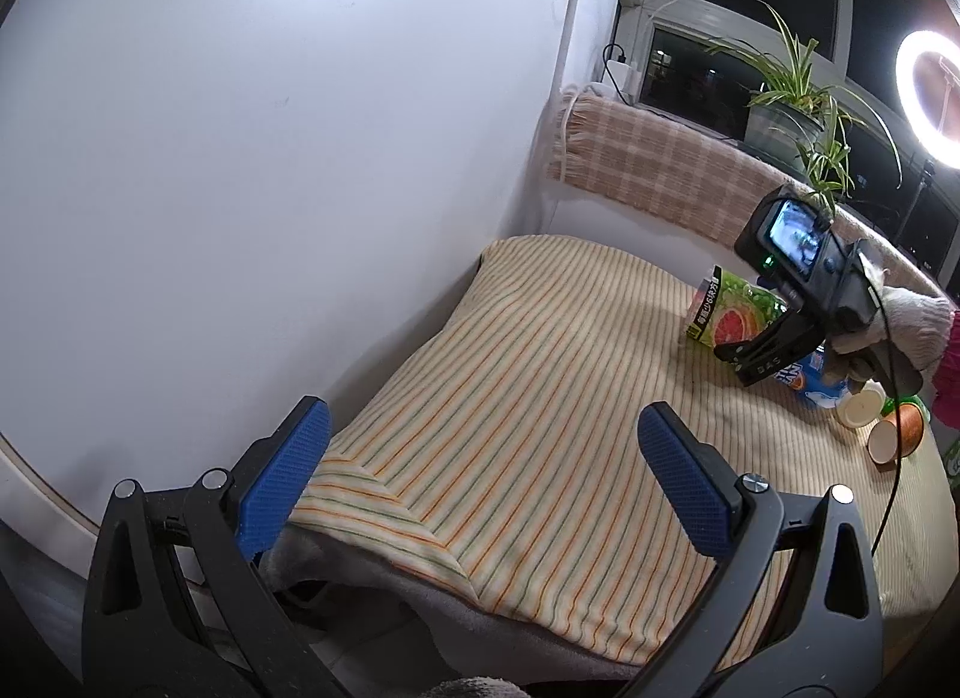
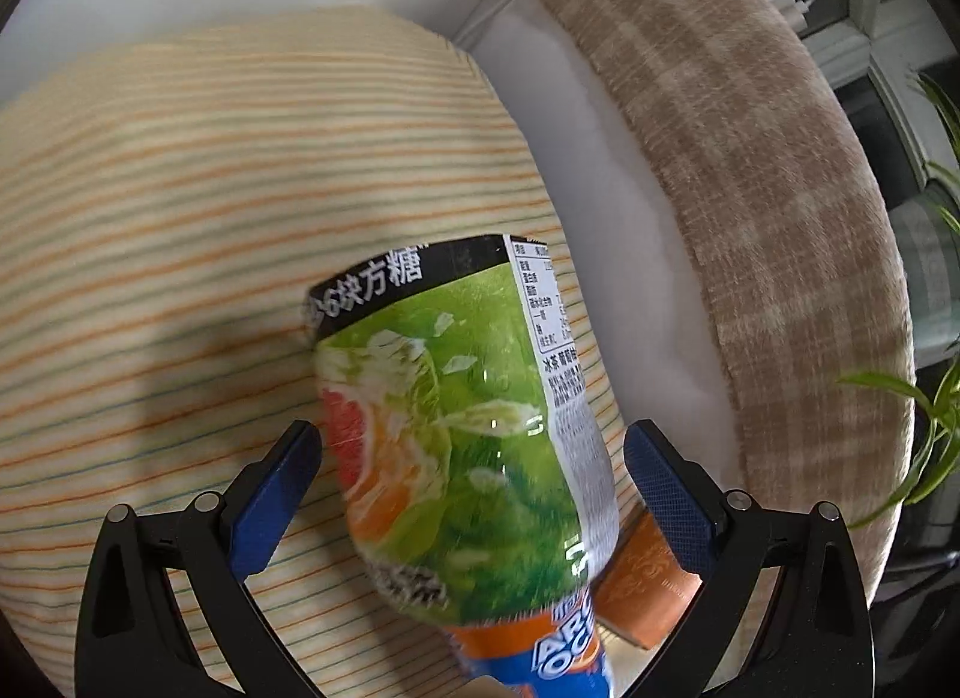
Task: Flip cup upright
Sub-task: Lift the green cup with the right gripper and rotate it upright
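Note:
An orange paper cup (image 1: 898, 432) lies on its side on the striped cloth (image 1: 510, 374) at the far right, its white mouth facing left. In the right wrist view a part of it (image 2: 651, 587) shows low, behind a green carton. My left gripper (image 1: 480, 476) is open and empty, low over the near left part of the cloth, far from the cup. My right gripper (image 2: 474, 482) is open, its blue pads (image 2: 666, 494) on either side of the green carton (image 2: 462, 416), not closed on it. It also shows in the left wrist view (image 1: 765, 353).
A green grapefruit drink carton (image 1: 729, 314), a blue-orange pack (image 1: 810, 383) and a white lid (image 1: 861, 407) crowd the cup. A white wall (image 1: 270, 158) is at left. A plaid-covered sill (image 1: 672, 170), a plant (image 1: 798, 98) and a ring light (image 1: 930, 98) stand behind.

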